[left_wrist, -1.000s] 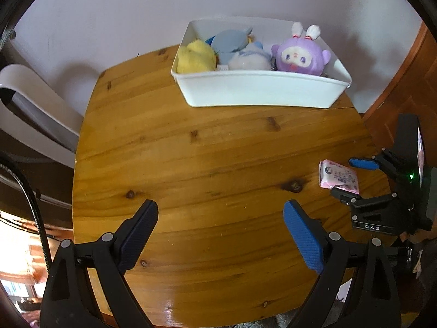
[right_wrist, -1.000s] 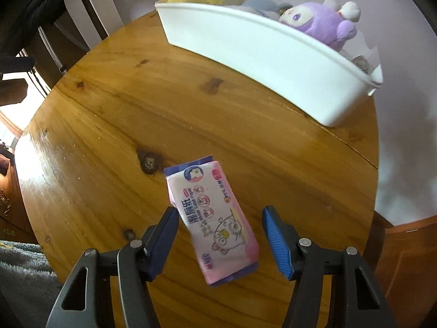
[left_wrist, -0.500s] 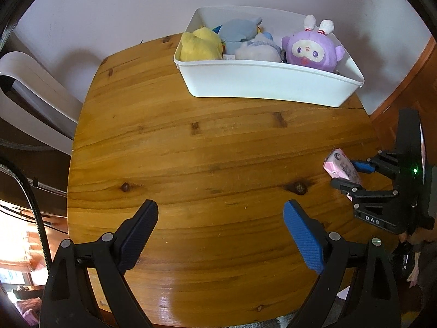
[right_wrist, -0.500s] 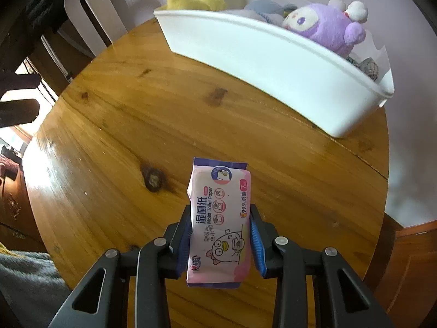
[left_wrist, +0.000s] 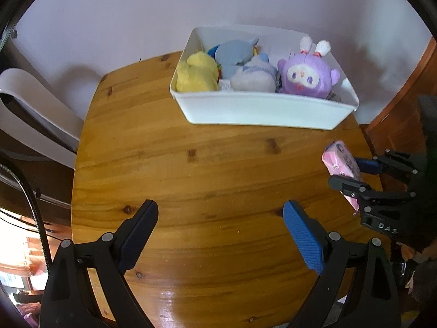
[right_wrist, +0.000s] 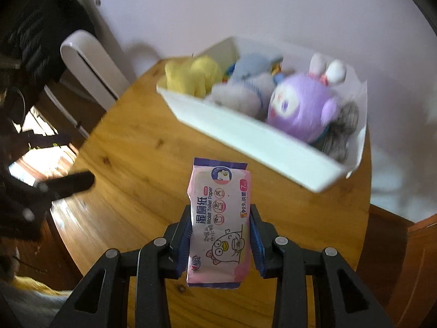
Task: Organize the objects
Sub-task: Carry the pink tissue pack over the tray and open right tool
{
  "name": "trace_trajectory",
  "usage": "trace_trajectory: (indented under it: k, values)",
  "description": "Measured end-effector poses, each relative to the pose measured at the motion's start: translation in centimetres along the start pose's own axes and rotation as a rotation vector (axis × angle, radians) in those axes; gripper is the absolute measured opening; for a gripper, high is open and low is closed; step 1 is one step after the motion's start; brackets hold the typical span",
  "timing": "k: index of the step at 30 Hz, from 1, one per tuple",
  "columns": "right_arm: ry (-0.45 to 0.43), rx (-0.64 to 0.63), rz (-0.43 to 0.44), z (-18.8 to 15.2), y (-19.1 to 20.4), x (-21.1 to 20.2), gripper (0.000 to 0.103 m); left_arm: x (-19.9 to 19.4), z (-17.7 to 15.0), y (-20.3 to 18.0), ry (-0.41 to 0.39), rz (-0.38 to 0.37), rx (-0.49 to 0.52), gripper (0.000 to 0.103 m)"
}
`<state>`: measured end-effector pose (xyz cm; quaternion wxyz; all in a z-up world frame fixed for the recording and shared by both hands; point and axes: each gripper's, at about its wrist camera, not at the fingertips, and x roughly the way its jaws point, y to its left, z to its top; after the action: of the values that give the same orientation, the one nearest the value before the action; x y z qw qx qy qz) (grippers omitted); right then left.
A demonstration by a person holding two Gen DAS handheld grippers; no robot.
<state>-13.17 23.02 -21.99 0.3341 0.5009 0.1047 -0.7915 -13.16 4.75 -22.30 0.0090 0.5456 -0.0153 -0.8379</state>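
A: Right gripper (right_wrist: 222, 235) status?
B: Clamped on the wet-wipe pack (right_wrist: 220, 225), held off the table (left_wrist: 207, 169), on the near side of the white bin (left_wrist: 262, 108).
A: Left gripper (left_wrist: 220, 233)?
B: Jaws spread wide, holding nothing, also on the bin's near side. Plush toys (left_wrist: 307, 75) sat inside the bin.

Glossy wooden table (left_wrist: 207, 169); smooth plastic bin (left_wrist: 262, 109).

We count: one wooden table (left_wrist: 204, 180); one white bin (left_wrist: 262, 109); four plush toys in bin, namely one yellow (left_wrist: 195, 75), two blue-grey (left_wrist: 236, 53) (left_wrist: 252, 78), one purple (left_wrist: 307, 75); one wipes pack (right_wrist: 220, 224); two grippers (left_wrist: 220, 236) (right_wrist: 222, 236); one white chair (left_wrist: 32, 109).
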Motion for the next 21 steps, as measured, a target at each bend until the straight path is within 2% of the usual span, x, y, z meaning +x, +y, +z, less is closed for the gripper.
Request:
trace_trajectory:
  k: [7,15,19,21]
  values:
    - [-0.058,0.064,0.008,5.1,-0.8,-3.2,0.038,-1.6,2.4,-0.2,-0.048,0.005,-0.019,0.094]
    - [-0.078,0.169,0.006,10.8,-2.6,-5.1,0.038,-3.5,5.6,0.7,-0.075,0.014,-0.08,0.094]
    - [-0.086,0.208,-0.014,13.4,-3.7,-5.4,0.038,-4.6,7.1,1.4,-0.085,0.041,-0.112,0.094]
    - [-0.094,0.221,-0.028,14.1,-4.0,-5.6,0.038,-5.0,7.7,1.7,-0.083,0.085,-0.129,0.094]
